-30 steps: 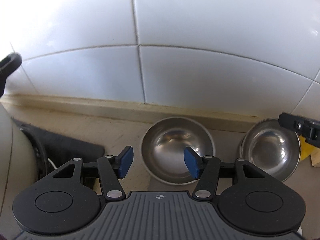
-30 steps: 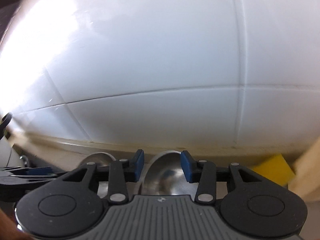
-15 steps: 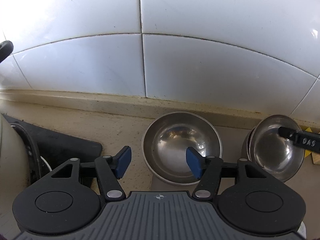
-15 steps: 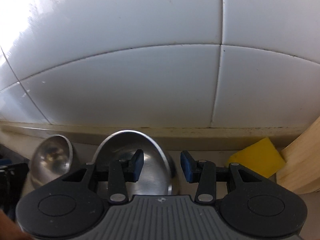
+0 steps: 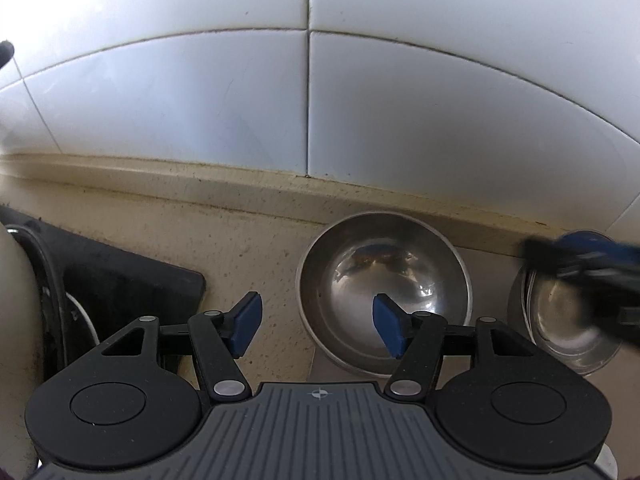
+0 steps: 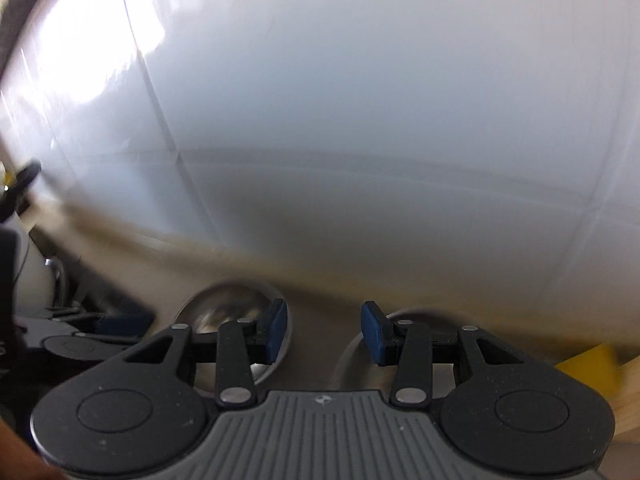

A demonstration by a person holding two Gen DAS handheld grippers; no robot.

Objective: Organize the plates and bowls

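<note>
Swinging fast, the right gripper (image 6: 324, 330) has blurred its own view; a sec ago it sat over the right bowl (image 5: 568, 320), now its jaws are wide apart w/ nothing held, aimed between the two bowls. Left gripper (image 5: 316, 326) has barely shifted, also gaping and empty, hovering by the left bowl's (image 5: 384, 292) near rim. Neither bowl is gripped yet, so stacking looks abt to start. Speckled beige counter (image 5: 248, 248), white tiled wall (image 5: 400, 100), black mat (image 5: 120, 276) at left.
</note>
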